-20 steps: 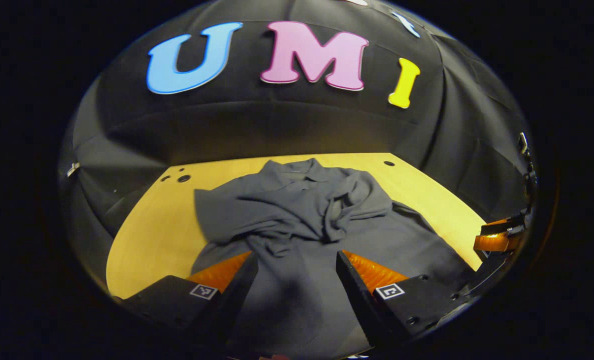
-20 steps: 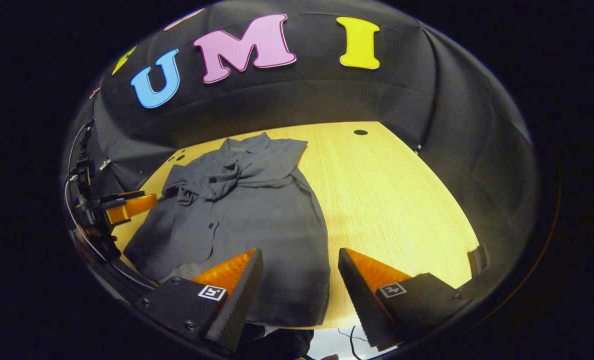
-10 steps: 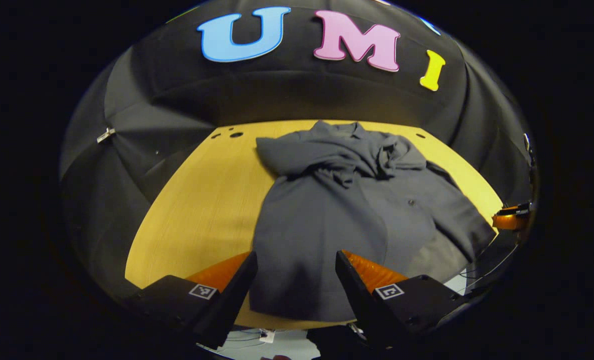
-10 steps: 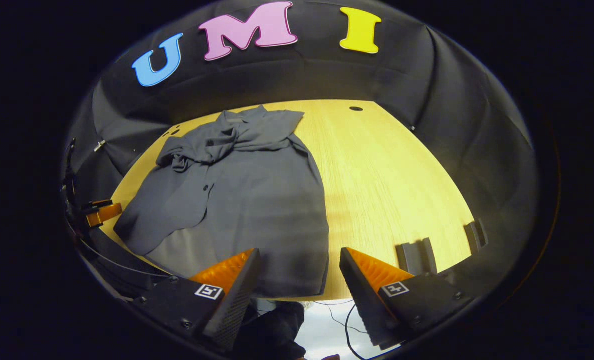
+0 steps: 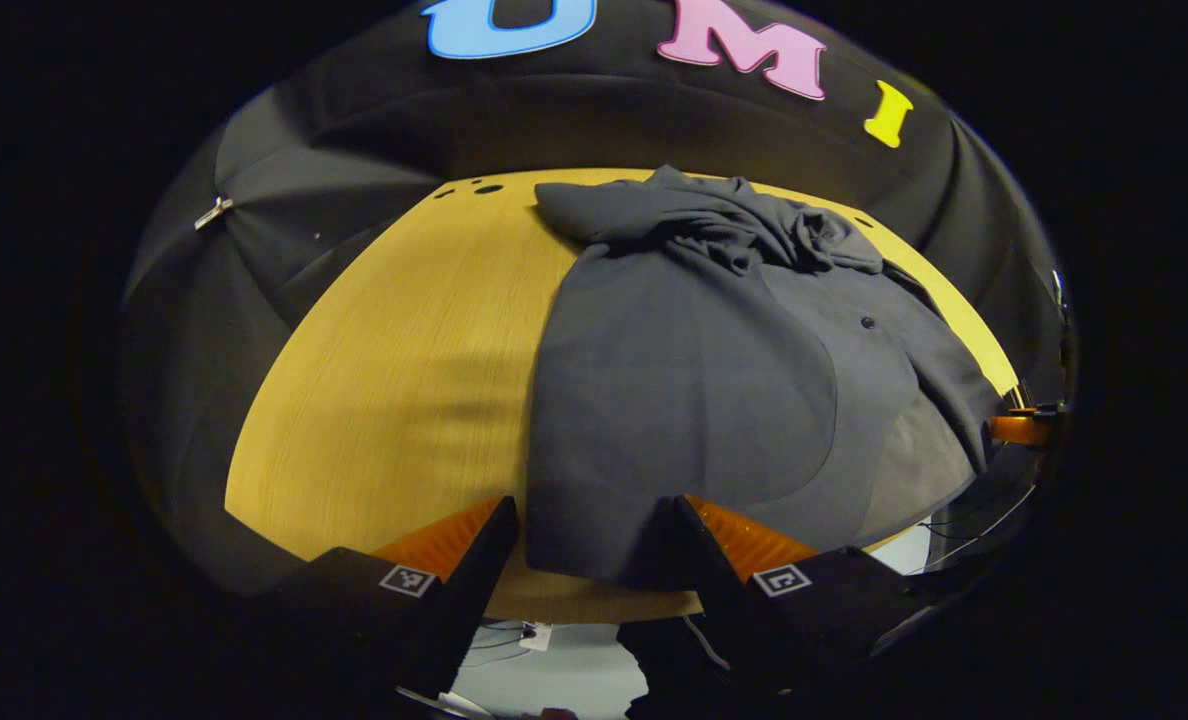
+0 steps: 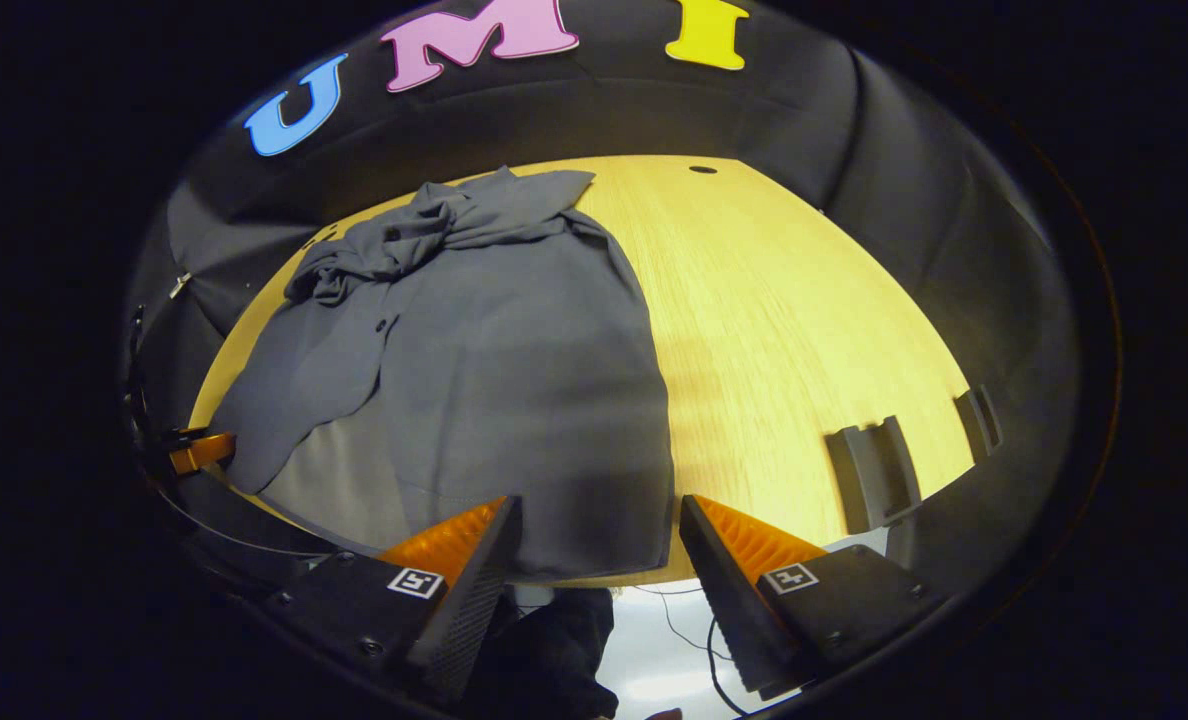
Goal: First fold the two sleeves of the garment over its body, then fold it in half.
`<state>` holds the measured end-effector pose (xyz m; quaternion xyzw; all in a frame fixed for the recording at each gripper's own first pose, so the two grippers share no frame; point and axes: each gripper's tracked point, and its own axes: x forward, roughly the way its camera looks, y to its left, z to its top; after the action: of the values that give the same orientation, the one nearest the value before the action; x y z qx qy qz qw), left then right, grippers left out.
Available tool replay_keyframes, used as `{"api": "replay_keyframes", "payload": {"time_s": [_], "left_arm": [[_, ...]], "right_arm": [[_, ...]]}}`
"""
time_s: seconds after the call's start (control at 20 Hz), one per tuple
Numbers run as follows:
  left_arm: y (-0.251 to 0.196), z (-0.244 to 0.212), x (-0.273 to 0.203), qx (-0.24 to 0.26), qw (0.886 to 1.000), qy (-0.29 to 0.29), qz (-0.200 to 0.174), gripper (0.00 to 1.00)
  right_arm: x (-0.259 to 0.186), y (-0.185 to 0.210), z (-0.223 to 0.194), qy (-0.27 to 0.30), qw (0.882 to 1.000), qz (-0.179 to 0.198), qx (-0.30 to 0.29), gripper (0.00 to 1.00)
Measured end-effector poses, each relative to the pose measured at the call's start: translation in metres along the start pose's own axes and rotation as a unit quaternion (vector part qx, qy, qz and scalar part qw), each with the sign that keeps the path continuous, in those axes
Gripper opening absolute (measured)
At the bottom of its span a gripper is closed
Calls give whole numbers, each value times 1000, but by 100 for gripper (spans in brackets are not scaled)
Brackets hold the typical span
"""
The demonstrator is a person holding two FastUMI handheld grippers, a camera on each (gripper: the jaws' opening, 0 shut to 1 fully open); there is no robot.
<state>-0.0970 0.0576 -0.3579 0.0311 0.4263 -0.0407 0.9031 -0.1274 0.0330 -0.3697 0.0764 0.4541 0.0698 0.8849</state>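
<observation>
Shirt cloth (image 5: 694,380) lay flat on the yellow bench (image 5: 384,380), long axis running from the near hem by the bench's front edge away to the collar at the far end, where both sleeves (image 5: 744,220) sat bunched over the chest. Judging by that, the sleeve folds looked done and the halving fold was next, so the hem would have to travel away along that axis toward the collar. Left tongs (image 5: 594,545) hovered released over the hem's left corner, nothing between the fingers. Right tongs (image 6: 599,545) hung likewise released above the hem's right corner (image 6: 644,560), each hand nearest its own corner. Grey brackets (image 6: 874,475) stood on the bench, well apart from the shirt.
</observation>
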Motion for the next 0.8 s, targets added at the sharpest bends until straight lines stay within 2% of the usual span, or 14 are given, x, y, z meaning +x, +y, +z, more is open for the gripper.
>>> {"api": "replay_keyframes", "payload": {"time_s": [0.05,0.1,0.15,0.2,0.25,0.3,0.4,0.5,0.6,0.8], "left_arm": [[-2,0,2,9,1000,2,-1,96],[-2,-2,5,13,1000,5,-3,100],[-1,1,2,10,1000,0,-5,99],[-7,0,3,14,1000,3,-10,94],[-16,3,4,28,999,0,-25,72],[-26,7,5,39,998,3,-42,51],[-38,14,13,29,998,13,-54,7],[-36,19,7,-13,997,29,-67,6],[-40,41,-5,-37,997,5,-70,6],[-43,96,-32,-67,994,-57,-71,5]], "right_arm": [[2,1,6,-8,1000,-4,-12,99],[5,3,3,-4,1000,-7,-29,99],[7,9,5,-7,999,-2,-38,100],[5,15,11,-11,999,4,-44,89],[9,24,7,-10,999,18,-50,83],[10,35,11,-18,997,37,-61,58],[14,43,14,-13,996,42,-73,8],[8,49,16,-10,997,61,-52,5],[-1,58,37,-43,996,78,-21,5],[-26,54,86,-102,992,76,15,5]]}}
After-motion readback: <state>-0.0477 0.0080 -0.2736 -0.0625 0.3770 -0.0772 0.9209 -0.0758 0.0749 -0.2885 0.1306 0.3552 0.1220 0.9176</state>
